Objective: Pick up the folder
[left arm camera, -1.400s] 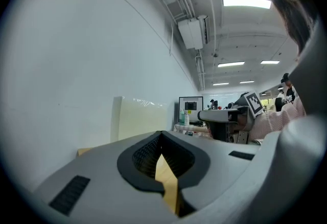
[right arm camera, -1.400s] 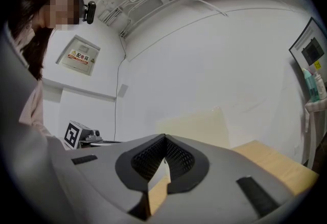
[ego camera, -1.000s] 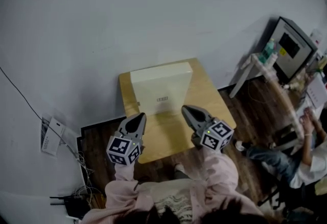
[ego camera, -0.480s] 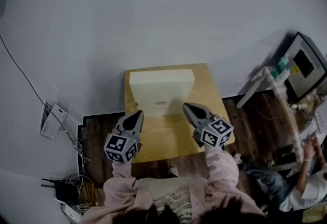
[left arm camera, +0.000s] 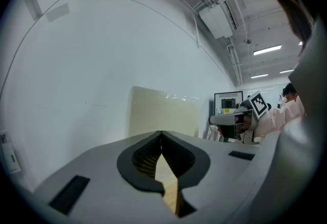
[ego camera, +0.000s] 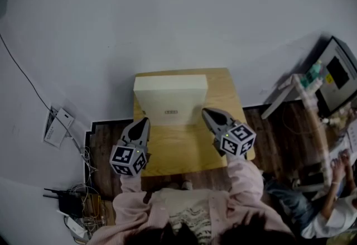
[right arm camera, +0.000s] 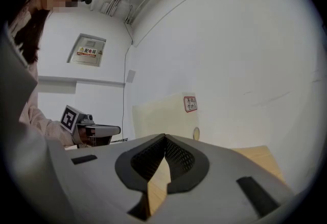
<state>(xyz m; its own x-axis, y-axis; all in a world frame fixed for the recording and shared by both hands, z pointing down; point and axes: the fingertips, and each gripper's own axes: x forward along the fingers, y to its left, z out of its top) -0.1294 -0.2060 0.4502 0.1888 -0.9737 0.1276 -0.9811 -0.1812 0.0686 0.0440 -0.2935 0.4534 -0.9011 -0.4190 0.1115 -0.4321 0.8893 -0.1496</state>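
The folder (ego camera: 170, 96) stands on its lower edge at the back of the small wooden desk (ego camera: 184, 152), its broad cream face leaning on the white wall (ego camera: 167, 15) and its long axis running left to right along that wall. Both claws point at it from the near side of the desk. The left claw (ego camera: 144, 121) is aimed at the lower left part of the face and the right claw (ego camera: 206, 112) sits just beside the lower right corner, so the folder lies straight ahead of each and between their lines of approach. Neither looks clearly nearer, and neither touches it as far as the views show. Each claw is fully closed with its tips met and nothing held; behind the tips only the wood of the desk shows through the opening. As a judgement, the pick has not begun. Both claws would have to open before either could take an edge, and the free side edges or the top edge look easier to reach than the face pressed to the wall. The head view gives the layout from above but flattens the folder's lean. The left gripper view shows it upright with a glossy upper edge and the other claw off to the right. The right gripper view alone makes out a red-bordered label (right arm camera: 190, 104) on the face.
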